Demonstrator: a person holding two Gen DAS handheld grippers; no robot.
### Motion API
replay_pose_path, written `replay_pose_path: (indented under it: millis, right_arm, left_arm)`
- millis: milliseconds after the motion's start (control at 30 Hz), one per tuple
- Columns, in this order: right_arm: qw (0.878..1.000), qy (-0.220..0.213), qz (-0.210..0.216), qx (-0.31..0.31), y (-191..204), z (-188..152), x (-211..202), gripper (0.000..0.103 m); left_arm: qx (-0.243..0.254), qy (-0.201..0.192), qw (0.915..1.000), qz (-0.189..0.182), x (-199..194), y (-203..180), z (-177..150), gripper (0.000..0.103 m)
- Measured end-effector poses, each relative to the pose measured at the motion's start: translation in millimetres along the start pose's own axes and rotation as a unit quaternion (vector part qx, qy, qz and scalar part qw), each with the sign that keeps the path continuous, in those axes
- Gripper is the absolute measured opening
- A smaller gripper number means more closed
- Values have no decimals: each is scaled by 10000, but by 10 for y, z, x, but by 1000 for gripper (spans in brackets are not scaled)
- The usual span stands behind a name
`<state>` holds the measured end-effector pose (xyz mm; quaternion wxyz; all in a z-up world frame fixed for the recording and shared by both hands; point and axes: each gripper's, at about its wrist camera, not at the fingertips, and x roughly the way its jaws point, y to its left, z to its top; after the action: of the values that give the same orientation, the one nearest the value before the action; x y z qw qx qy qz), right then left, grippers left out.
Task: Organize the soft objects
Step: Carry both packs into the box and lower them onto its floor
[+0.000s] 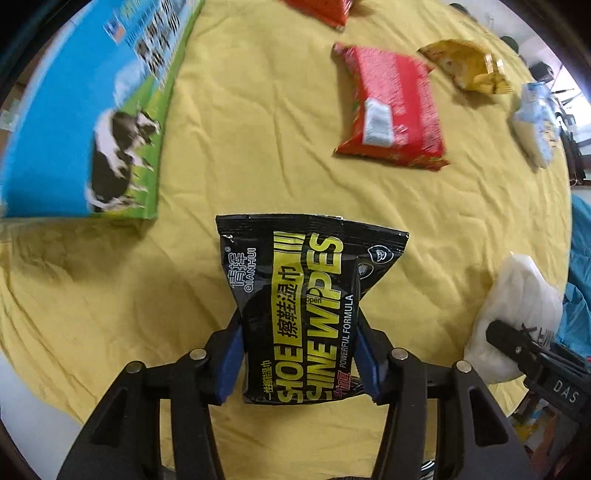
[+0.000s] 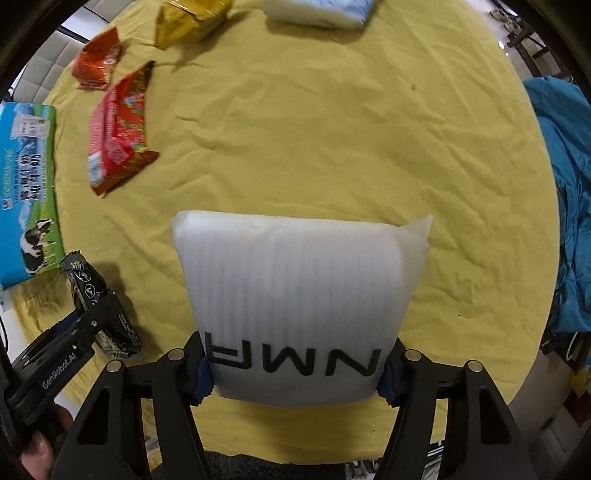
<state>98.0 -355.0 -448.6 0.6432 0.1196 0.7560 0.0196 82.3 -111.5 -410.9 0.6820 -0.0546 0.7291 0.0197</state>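
My left gripper (image 1: pixel 297 354) is shut on a black and yellow shoe wipes pack (image 1: pixel 303 295), held above the yellow cloth. My right gripper (image 2: pixel 295 373) is shut on a white foam pouch (image 2: pixel 299 295) with black letters. The pouch also shows at the right of the left wrist view (image 1: pixel 517 314), and the wipes pack at the lower left of the right wrist view (image 2: pixel 96 295). A red wipes pack (image 1: pixel 395 107) (image 2: pixel 118 129), a yellow snack bag (image 1: pixel 469 66) (image 2: pixel 188 18), an orange packet (image 1: pixel 325 9) (image 2: pixel 96 59) and a white-blue pack (image 1: pixel 535 118) (image 2: pixel 321 11) lie on the cloth.
A blue and green milk carton box with a cow picture (image 1: pixel 81 122) (image 2: pixel 26 192) stands at the left on the yellow cloth (image 1: pixel 258 147). Blue fabric (image 2: pixel 565 206) lies off the table's right edge.
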Motion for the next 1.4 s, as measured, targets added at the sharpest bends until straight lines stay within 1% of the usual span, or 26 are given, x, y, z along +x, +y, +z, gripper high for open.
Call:
replay_pose_path:
  millis: [100, 133, 200, 233, 300, 367, 400, 433, 467, 500, 533, 600, 700, 733, 767, 833, 967, 1033, 1200, 1267, 1333, 1400]
  right_arm:
    - [9997, -145, 64, -159, 87, -62, -205, 68]
    - [9994, -225, 82, -246, 137, -112, -292, 68]
    - [9986, -349, 154, -370, 247, -172, -505, 68]
    - [9979, -418, 232, -445, 311, -218, -629, 68]
    - [9963, -549, 334, -568, 419, -140, -841, 68]
    - [9938, -734, 432, -713, 574, -196, -1090, 68]
    - [9928, -790, 478, -763, 643, -137, -1185, 68]
    - [9915, -863, 540, -811, 675, -111, -1329, 68]
    - [9903, -927, 598, -848, 729, -111, -1454, 68]
    - [9886, -1011, 639, -918, 836, -94, -1572, 68]
    - [9870, -1099, 659, -972, 929, -91, -1682, 68]
    - [9839, -1238, 717, -1067, 1089, -138, -1893, 68]
    - [9792, -1399, 859, -1189, 1340, -158, -2181, 68]
    - [9771, -1478, 873, -1260, 1459, -187, -2281, 68]
    - [9759, -1527, 877, -1288, 1705, -144, -2293, 68]
    - [9730, -1610, 901, -1384, 1927, -168, -2431, 68]
    - [9696, -1644, 981, -1525, 2446, -86, -2467, 68]
    - [9686, -1619, 976, -1615, 2683, -50, -2429, 68]
    - [9720, -1363, 830, -1722, 3325, 328, -1999, 68]
    - [9741, -1234, 747, -1742, 3528, 477, -1790, 68]
    - [9764, -1078, 633, -1764, 3728, 626, -1565, 68]
    - [9788, -941, 571, -1728, 3866, 753, -1354, 68]
  left_arm:
    - [95, -224, 9997, 5, -168, -67, -69, 50]
    - [124, -319, 9994, 13, -250, -139, -230, 50]
    - [194, -556, 9983, 36, -473, -140, -268, 50]
    - [217, -682, 9974, 20, -560, -135, -337, 50]
    - [251, -966, 9950, 5, -850, -103, -370, 50]
    - [275, -1277, 9914, -40, -1157, -25, -367, 50]
    - [272, -1391, 9899, -65, -1306, 9, -343, 50]
    - [266, -1485, 9885, -96, -1556, 73, -261, 50]
    - [260, -1592, 9868, -133, -1789, 135, -245, 50]
    - [255, -1662, 9856, -169, -1883, 245, -102, 50]
    - [264, -1743, 9841, -198, -2019, 274, 73, 50]
    - [289, -1924, 9806, -224, -2171, 353, 124, 50]
    - [297, -2115, 9764, -322, -2441, 590, 234, 50]
    - [294, -2165, 9753, -340, -2488, 670, 293, 50]
    - [291, -2209, 9742, -357, -2566, 747, 331, 50]
    - [266, -2301, 9719, -423, -2691, 959, 425, 50]
    - [205, -2420, 9691, -435, -2798, 1348, 577, 50]
    - [155, -2359, 9703, -516, -2812, 1557, 682, 50]
    - [53, -2033, 9766, -702, -2684, 2111, 1050, 50]
    - [-70, -1854, 9796, -767, -2554, 2314, 1213, 50]
    - [-187, -1589, 9830, -900, -2330, 2524, 1415, 50]
    - [-229, -1384, 9852, -988, -2145, 2642, 1565, 50]
